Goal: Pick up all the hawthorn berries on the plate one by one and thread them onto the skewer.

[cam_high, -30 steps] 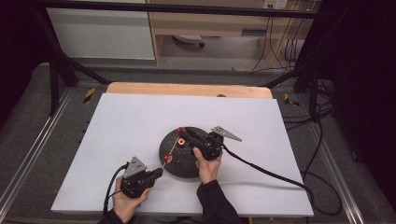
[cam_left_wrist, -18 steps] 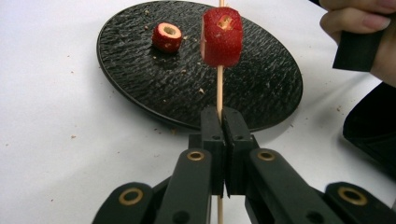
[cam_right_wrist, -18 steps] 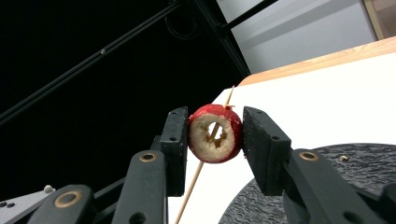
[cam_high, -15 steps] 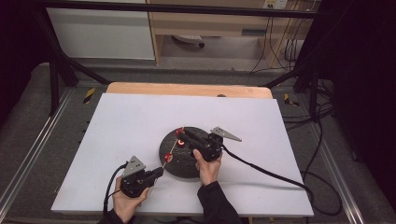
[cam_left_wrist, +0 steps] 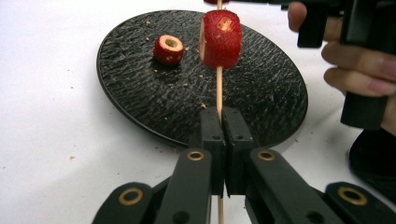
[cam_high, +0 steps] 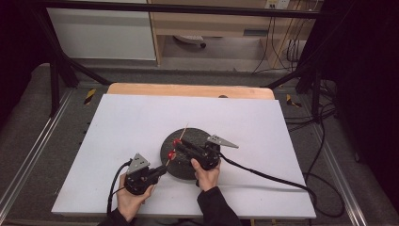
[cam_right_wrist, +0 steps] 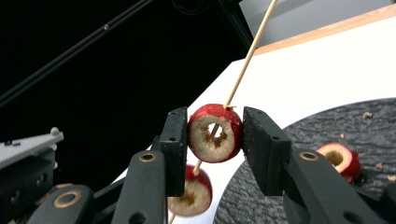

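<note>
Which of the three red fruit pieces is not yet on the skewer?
The fruit piece on the plate; the other two are threaded on the skewer, one clamped by the right gripper.

No text, label, brand, number or sign can be read anywhere in these views.
</note>
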The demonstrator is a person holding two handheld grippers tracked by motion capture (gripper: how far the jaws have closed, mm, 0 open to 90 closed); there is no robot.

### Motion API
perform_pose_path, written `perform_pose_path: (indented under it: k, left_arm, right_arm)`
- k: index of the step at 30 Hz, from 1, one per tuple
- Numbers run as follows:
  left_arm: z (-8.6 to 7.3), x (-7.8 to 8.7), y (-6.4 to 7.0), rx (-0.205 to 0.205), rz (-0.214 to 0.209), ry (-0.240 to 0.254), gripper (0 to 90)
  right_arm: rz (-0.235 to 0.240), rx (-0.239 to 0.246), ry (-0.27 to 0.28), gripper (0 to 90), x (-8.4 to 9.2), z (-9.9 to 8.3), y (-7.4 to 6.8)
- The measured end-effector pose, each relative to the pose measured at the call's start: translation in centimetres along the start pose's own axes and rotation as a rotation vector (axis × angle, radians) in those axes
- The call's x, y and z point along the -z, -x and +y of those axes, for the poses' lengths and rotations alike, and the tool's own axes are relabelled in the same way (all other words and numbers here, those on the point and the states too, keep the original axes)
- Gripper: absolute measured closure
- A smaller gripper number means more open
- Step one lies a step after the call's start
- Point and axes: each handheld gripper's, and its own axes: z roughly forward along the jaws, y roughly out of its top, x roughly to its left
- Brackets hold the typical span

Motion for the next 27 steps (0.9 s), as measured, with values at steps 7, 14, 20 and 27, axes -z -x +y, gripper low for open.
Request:
perform_pose_path:
  k: [7,14,20,27]
  left_arm:
    - [-0.1,-0.1,-0.1,-0.007,-0.001,-0.001,88.5]
    - [-0.2,0.6,-0.5,-0.012,-0.001,0.005,88.5]
    - [-0.4,1.4,-1.5,-0.045,0.007,-0.008,88.4]
    - [-0.7,2.3,-2.4,-0.086,0.021,-0.048,88.3]
  right_arm:
    - [-0.001,0.007,-0.011,62.1,0.0,-0.4,-0.1]
    - [-0.028,0.067,-0.035,52.8,0.7,0.5,-0.4]
    - [-0.12,0.155,-0.147,31.9,2.1,2.4,0.1]
    - [-0.177,0.233,-0.318,18.6,2.6,3.3,0.9]
